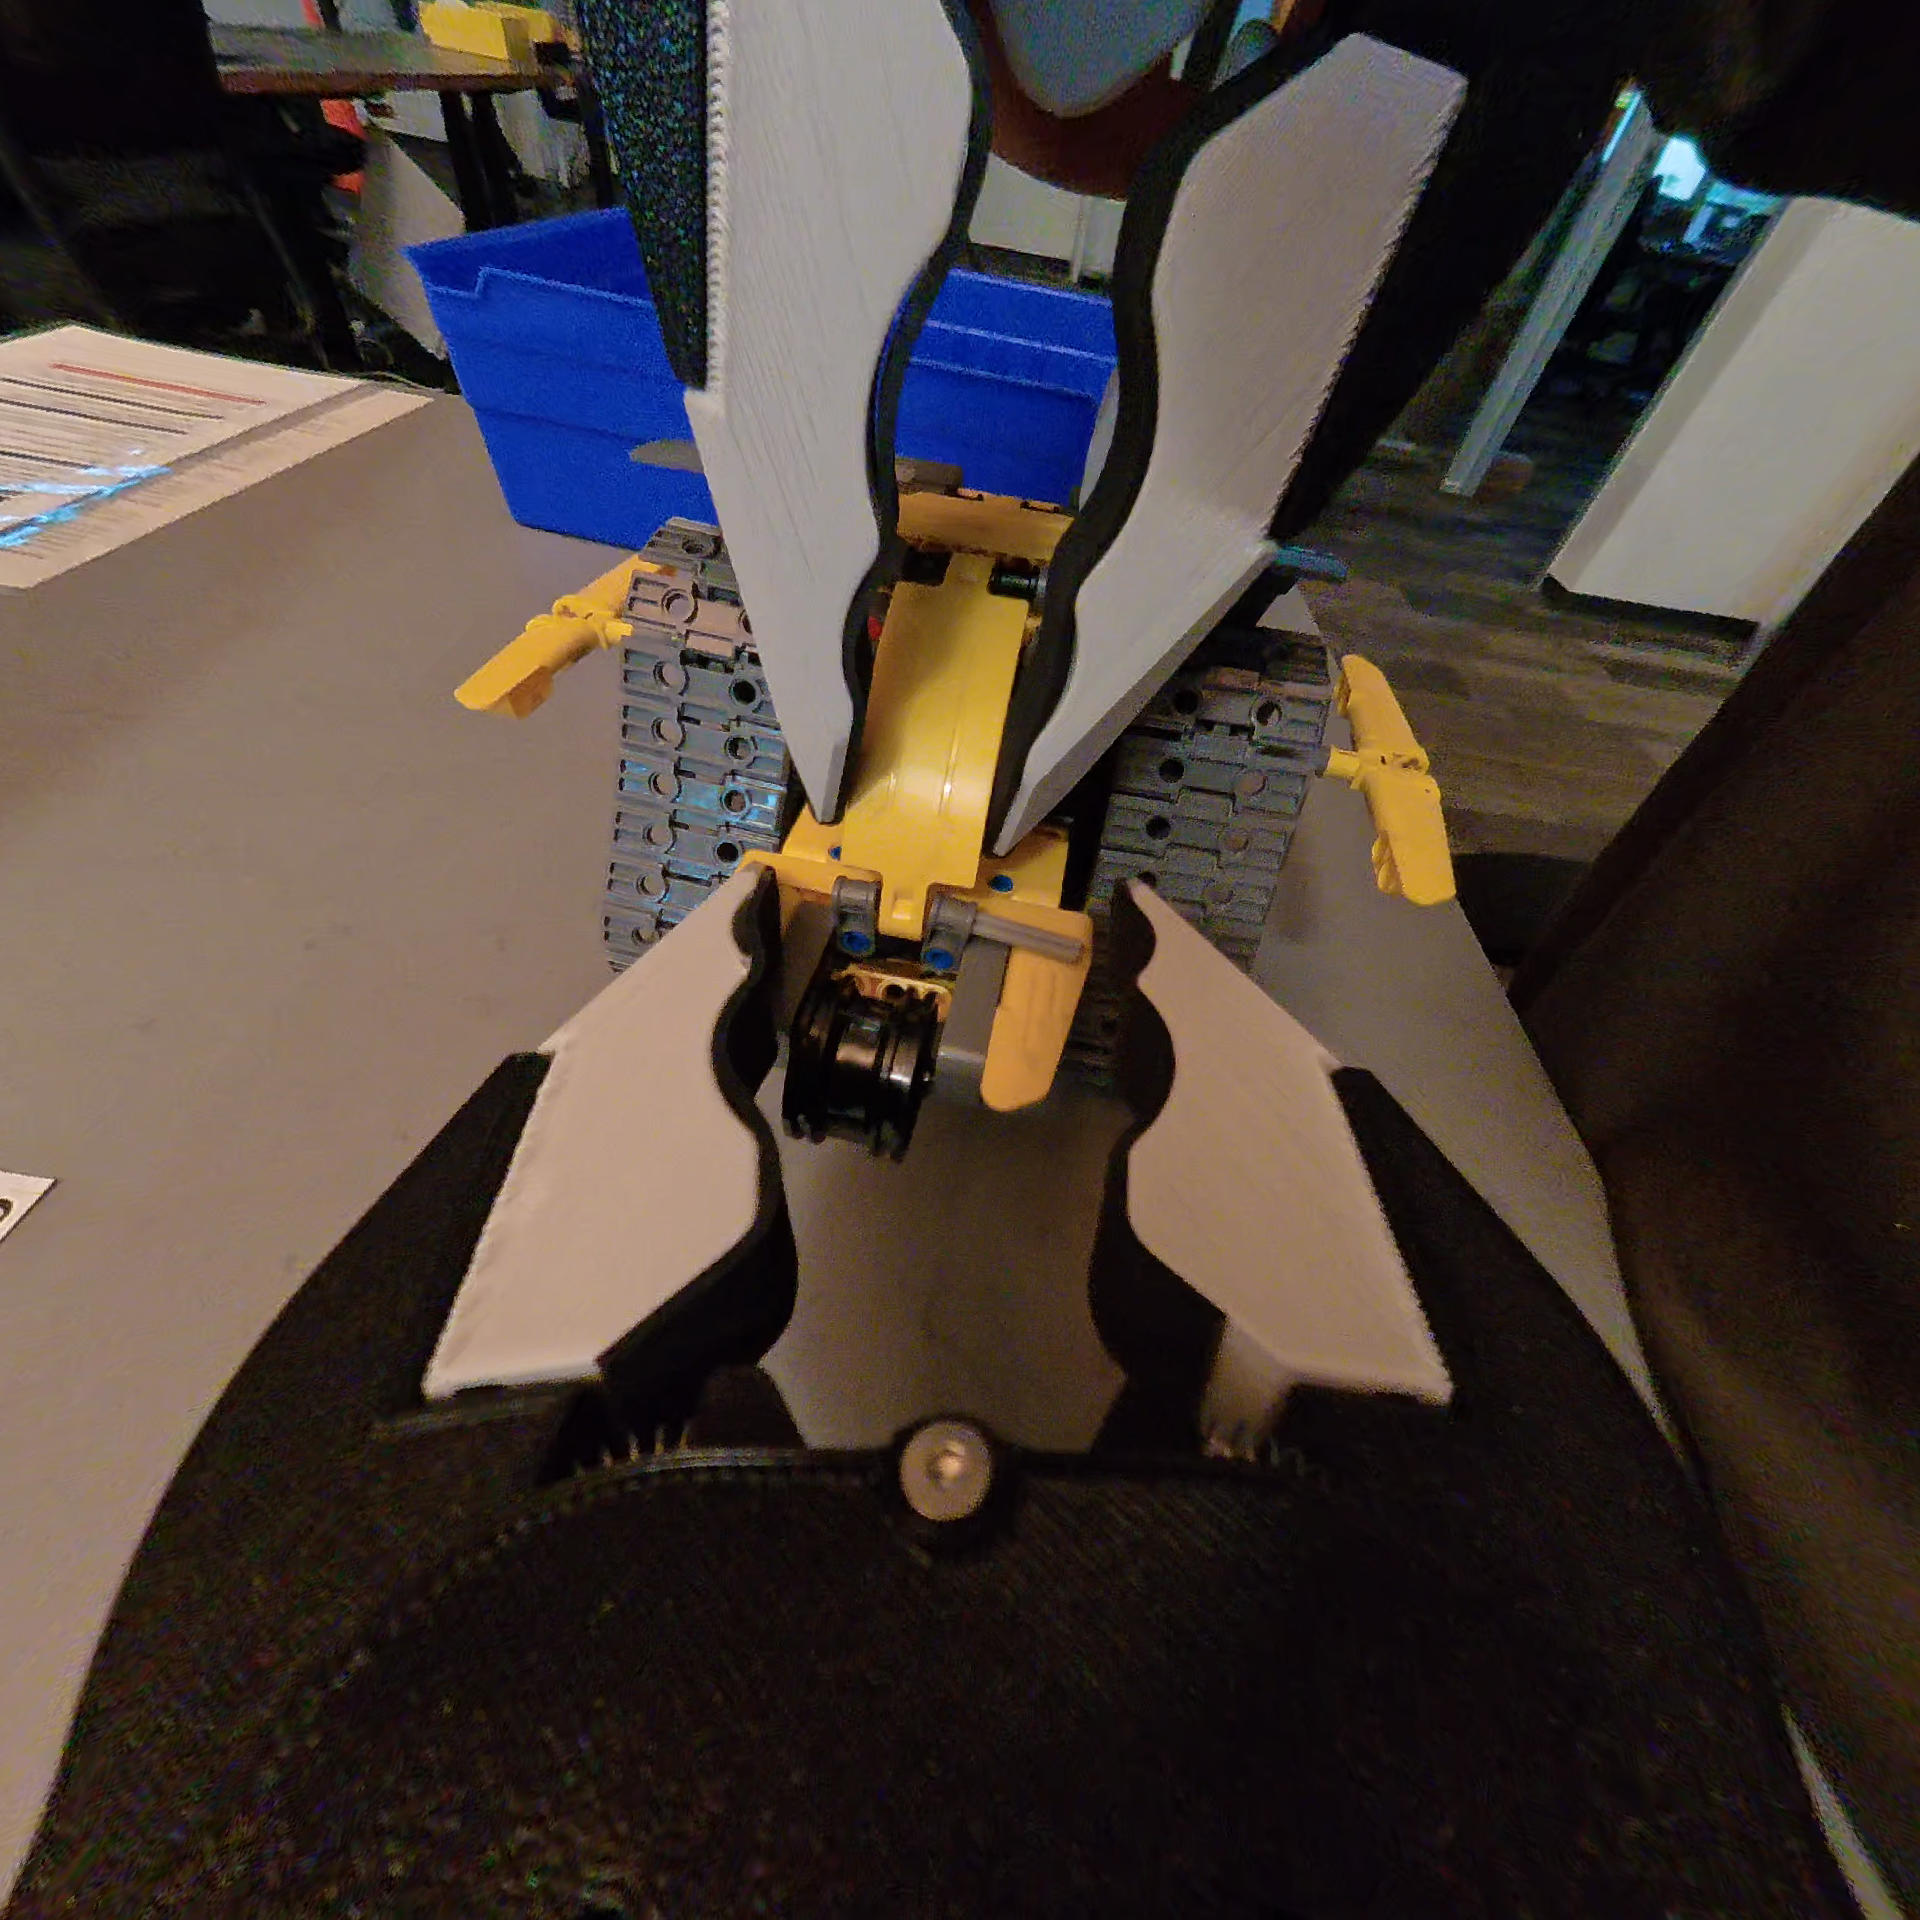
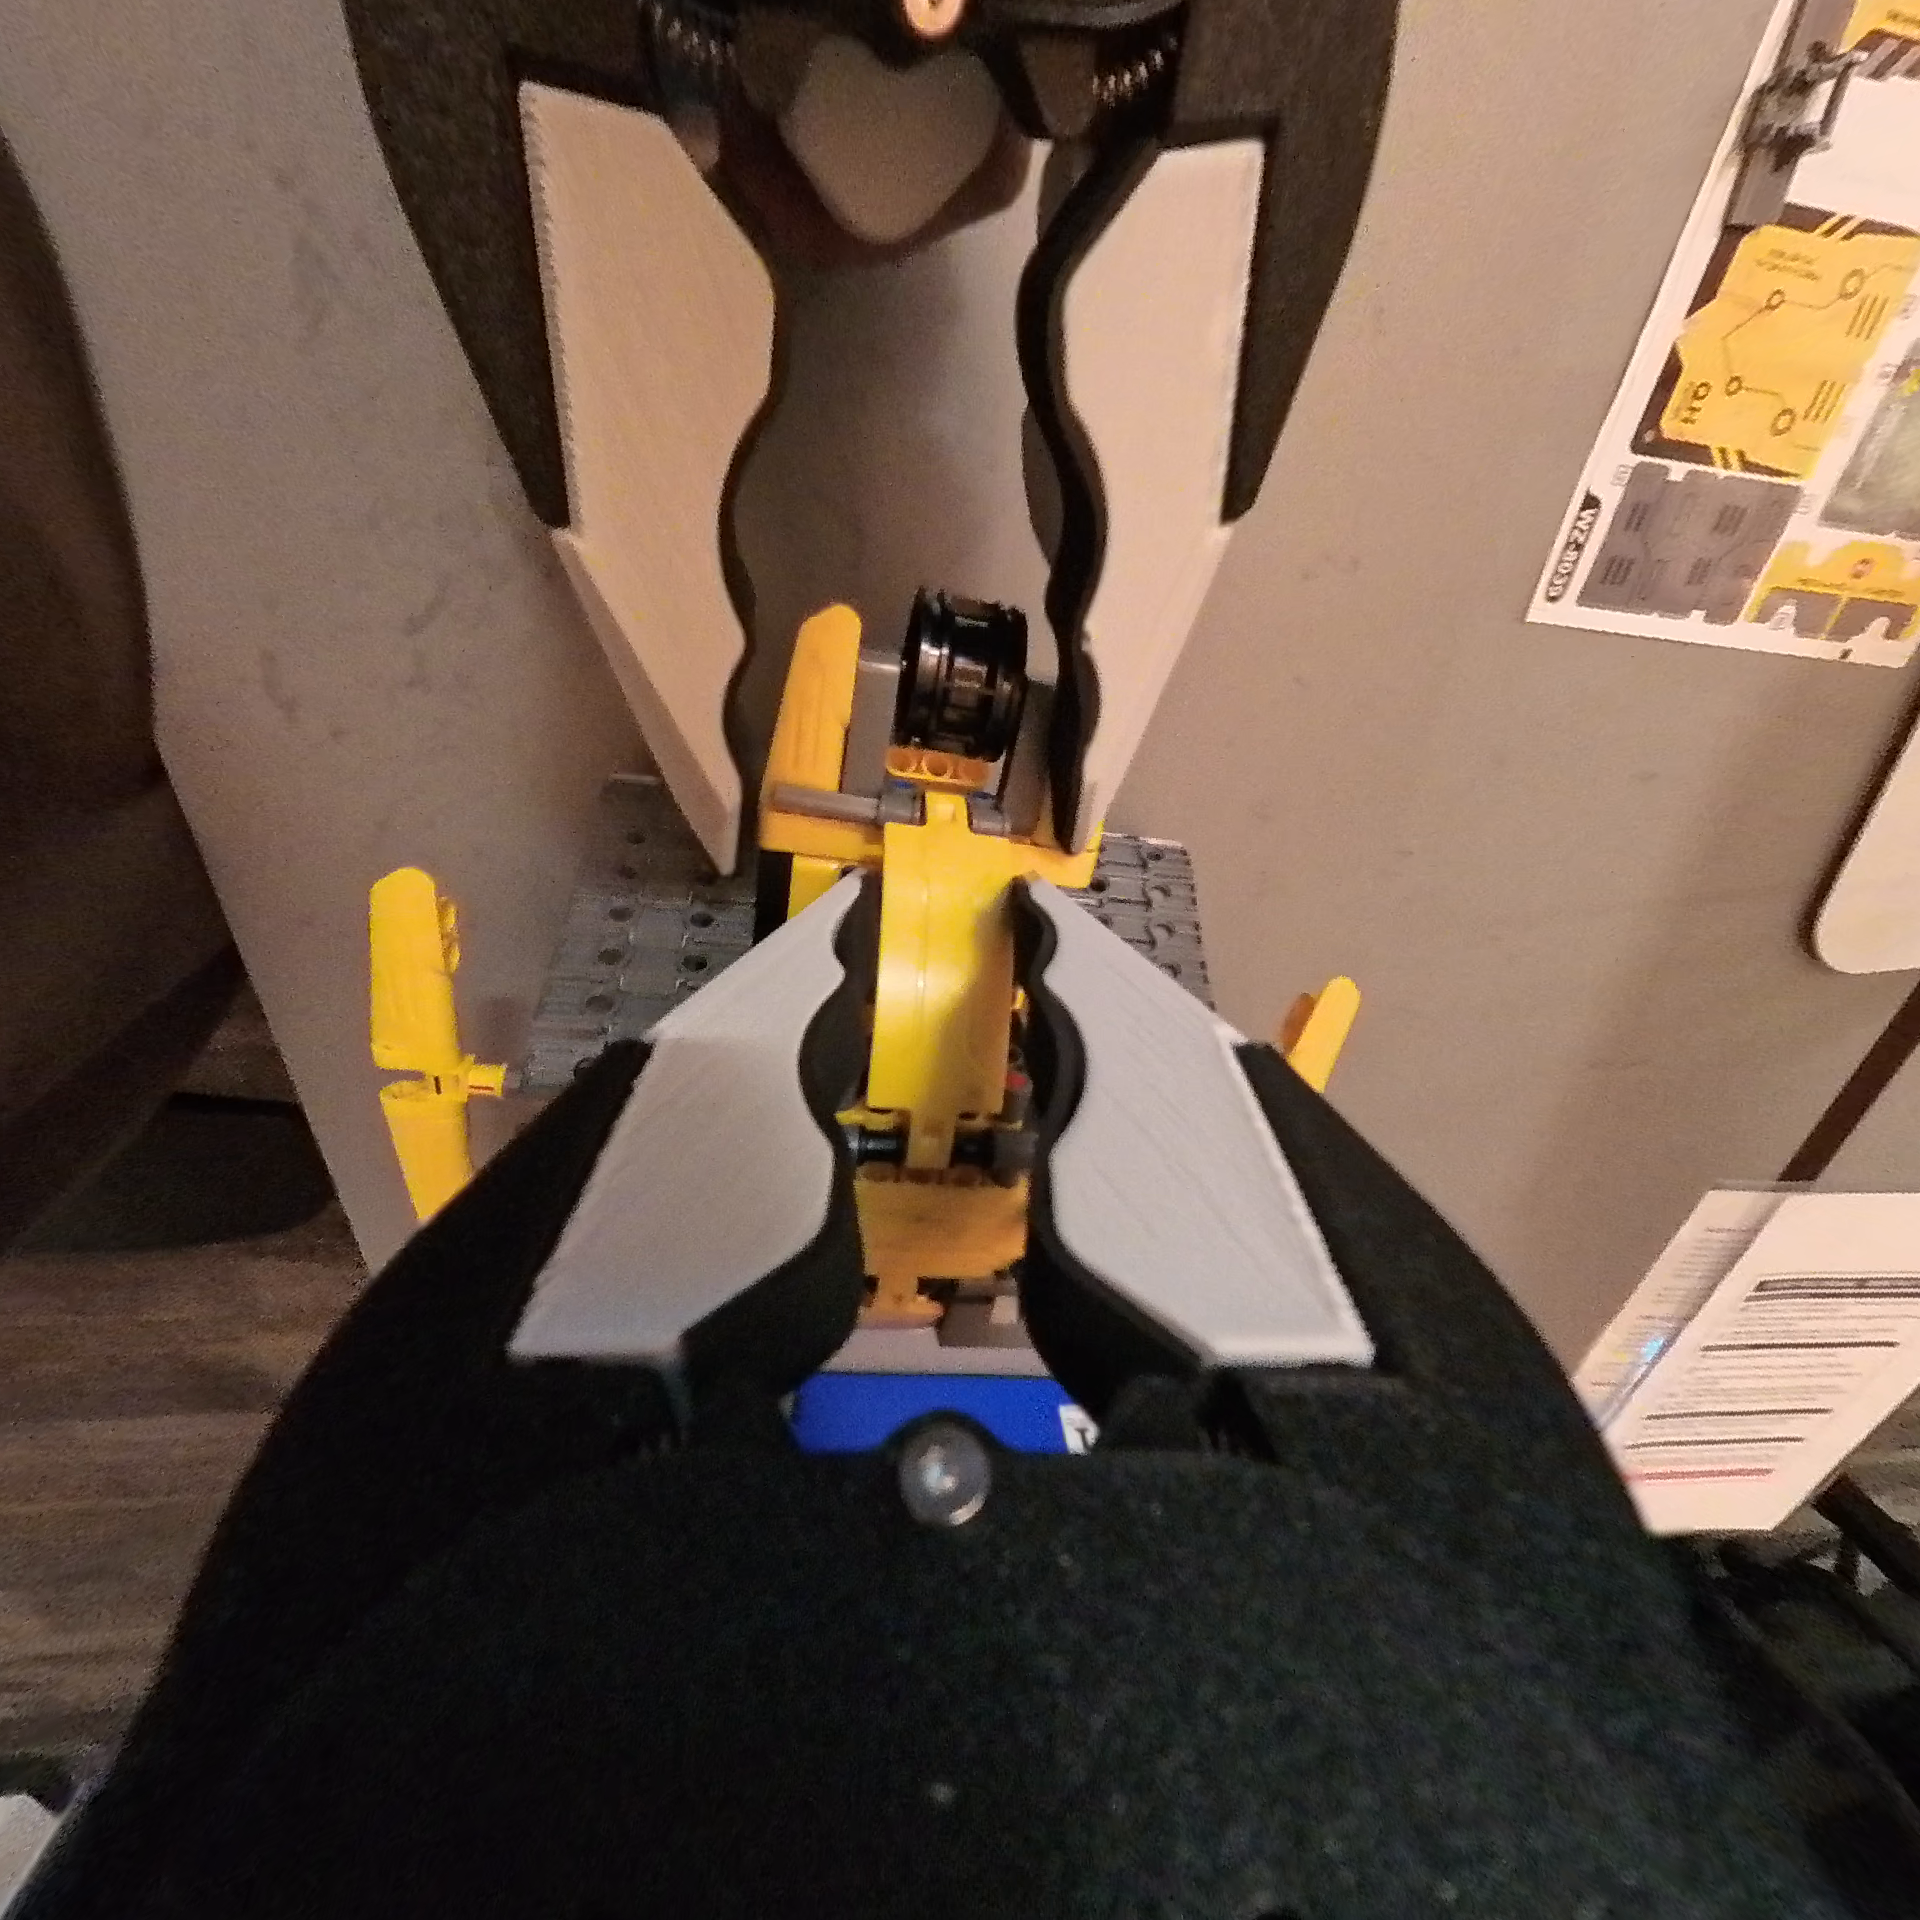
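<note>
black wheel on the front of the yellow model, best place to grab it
Grip the black wheel across its two flat side faces, coming in from the front where the open left gripper already is. It juts clear of the model, and the right gripper clamps the yellow neck behind.

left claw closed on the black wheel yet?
No. In the left wrist view the left claw stands open around the black wheel, with a gap between each finger and the wheel.

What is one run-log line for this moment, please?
right gripper: shut on yellow body | left gripper: open around black wheel | tracked brick model on grey table
</note>
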`<state>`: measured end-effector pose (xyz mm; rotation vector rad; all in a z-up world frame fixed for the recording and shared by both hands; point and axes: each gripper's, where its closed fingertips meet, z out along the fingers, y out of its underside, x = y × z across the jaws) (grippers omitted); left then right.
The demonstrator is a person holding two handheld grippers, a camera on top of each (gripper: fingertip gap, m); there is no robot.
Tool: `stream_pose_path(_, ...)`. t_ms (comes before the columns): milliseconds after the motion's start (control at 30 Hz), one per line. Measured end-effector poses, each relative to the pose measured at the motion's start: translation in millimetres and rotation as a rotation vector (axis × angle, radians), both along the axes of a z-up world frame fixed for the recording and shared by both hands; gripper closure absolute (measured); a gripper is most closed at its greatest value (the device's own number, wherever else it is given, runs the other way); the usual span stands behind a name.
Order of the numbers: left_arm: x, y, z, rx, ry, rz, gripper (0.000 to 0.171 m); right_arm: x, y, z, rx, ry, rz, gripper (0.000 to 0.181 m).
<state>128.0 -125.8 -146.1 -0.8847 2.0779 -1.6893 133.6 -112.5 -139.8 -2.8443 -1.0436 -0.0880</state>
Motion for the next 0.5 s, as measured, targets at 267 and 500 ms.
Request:
stream_pose_path(267, 1.3, 0.3, -1.7, 0.009, 0.006, 0.01, 0.124, -3.0, -2.9, 0.3, 0.029, 0.05, -0.007, 0.157)
stream_pose_path(500, -2.5, -6.1, -3.9, 0.05, -0.02, -0.021, 0.111, -1.1, -5.1, 3.5, 0.069, 0.062, -0.003, 0.157)
